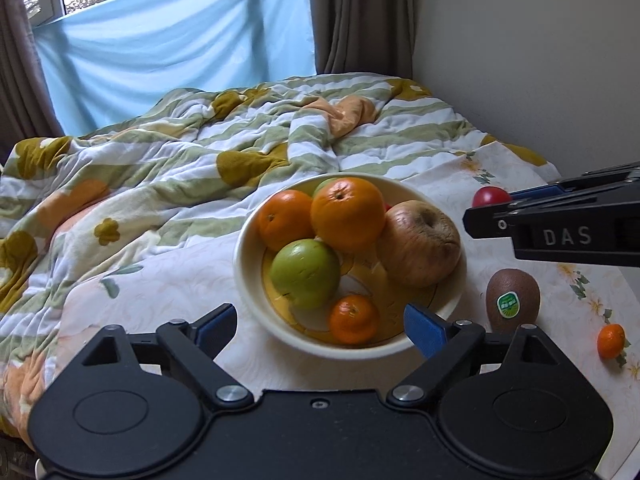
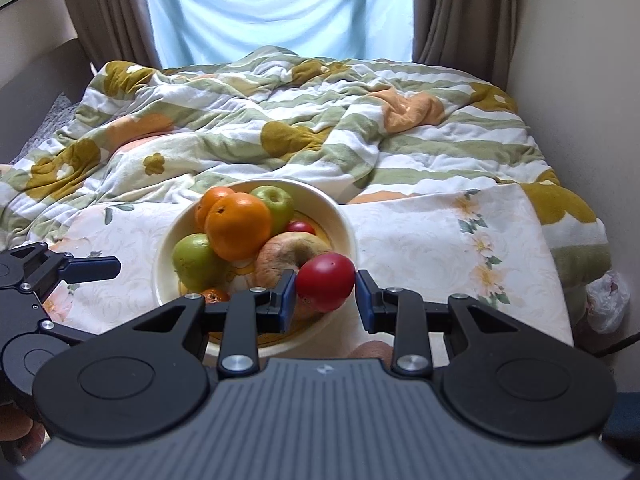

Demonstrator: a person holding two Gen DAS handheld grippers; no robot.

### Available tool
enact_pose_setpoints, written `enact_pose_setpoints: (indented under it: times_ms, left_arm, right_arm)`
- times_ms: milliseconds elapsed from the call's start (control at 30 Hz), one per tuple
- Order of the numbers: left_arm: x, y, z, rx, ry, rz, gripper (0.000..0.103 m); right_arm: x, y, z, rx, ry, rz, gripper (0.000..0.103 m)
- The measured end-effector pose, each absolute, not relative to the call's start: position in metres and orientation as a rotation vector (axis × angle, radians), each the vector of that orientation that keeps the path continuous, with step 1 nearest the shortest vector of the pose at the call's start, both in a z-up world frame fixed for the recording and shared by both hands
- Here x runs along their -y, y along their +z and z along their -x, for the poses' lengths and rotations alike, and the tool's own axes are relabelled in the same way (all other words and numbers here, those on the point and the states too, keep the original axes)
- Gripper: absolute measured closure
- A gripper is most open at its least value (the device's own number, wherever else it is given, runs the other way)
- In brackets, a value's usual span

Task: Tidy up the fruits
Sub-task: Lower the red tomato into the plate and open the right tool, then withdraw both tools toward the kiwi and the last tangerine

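1. Setting: a bed with a striped, flower-print blanket [image 2: 304, 120]; a pale floral cloth [image 2: 440, 240] is spread over the near part and carries the fruit
2. Cream bowl [image 1: 244, 280] sits on the cloth. Contents seen from the left wrist view: two oranges at the back [image 1: 347, 213] and [image 1: 283, 219], a green apple [image 1: 306, 272] in front of them, a wrinkled brownish apple [image 1: 420, 242] on the right side, a small mandarin [image 1: 354, 319] at the near rim. A second green apple [image 2: 276, 200] and a small red fruit [image 2: 301, 227] show at the back in the right wrist view
3. Left gripper [image 1: 320, 326]: jaws spread wide, nothing between the pads. It hovers just short of the near rim of the bowl; the small mandarin lies ahead, between the lines of the two fingers but untouched
4. Right gripper [image 2: 325, 294]: jaws closed on a red tomato [image 2: 326, 282], one blue pad against each side. The tomato hangs over the right near edge of the bowl, in front of the wrinkled apple
5. Fruit outside the bowl, on the cloth to its right: a kiwi [image 1: 513, 300] with a green sticker, standing on end just beside the bowl, and a second small mandarin [image 1: 611, 341] further right
6. Blue sheet [image 2: 280, 12] covers the window behind, brown curtains on both sides
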State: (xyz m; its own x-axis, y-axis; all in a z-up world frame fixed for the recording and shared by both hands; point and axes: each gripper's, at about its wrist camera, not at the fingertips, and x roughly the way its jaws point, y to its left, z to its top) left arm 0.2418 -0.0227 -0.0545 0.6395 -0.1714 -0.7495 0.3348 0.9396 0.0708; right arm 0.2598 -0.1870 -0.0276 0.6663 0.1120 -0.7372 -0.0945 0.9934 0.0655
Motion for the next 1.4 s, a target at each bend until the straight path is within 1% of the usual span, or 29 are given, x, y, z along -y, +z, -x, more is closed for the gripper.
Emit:
enact_pose_setpoints:
  times_ms: [533,833,900,967,1000,1033,1067,1133,1400]
  left_arm:
    - [-0.017,-0.048,-0.217,-0.846,-0.199,-0.142,0.010]
    - [-0.036,-0.052,-0.210,-0.868,-0.168,-0.097,0.010]
    - [-0.038,-0.051,-0.209,-0.868,-0.164,-0.093,0.010]
    - [-0.039,-0.049,-0.207,-0.866,-0.163,-0.091,0.010]
    - [-0.039,-0.049,-0.206,-0.865,-0.163,-0.091,0.010]
    - [-0.039,-0.049,-0.205,-0.868,-0.164,-0.091,0.010]
    - [-0.039,-0.050,-0.205,-0.872,-0.161,-0.089,0.010]
    - [-0.040,-0.050,-0.203,-0.876,-0.156,-0.077,0.010]
    - [-0.039,-0.042,-0.190,-0.864,-0.160,-0.064,0.010]
  right_arm:
    - [0.119,-0.043,-0.283,-0.866,0.283,0.046,0.056]
    - [0.108,-0.055,-0.288,-0.894,0.280,0.086,0.055]
    - [0.108,-0.054,-0.286,-0.883,0.273,0.096,0.044]
    - [0.107,-0.051,-0.282,-0.862,0.268,0.113,0.026]
    - [0.106,-0.050,-0.279,-0.850,0.265,0.122,0.021]
    - [0.106,-0.048,-0.277,-0.836,0.258,0.132,0.013]
    - [0.106,-0.047,-0.274,-0.825,0.252,0.139,0.007]
    - [0.107,-0.045,-0.271,-0.817,0.246,0.145,0.005]
    - [0.113,-0.038,-0.257,-0.815,0.228,0.123,0.005]
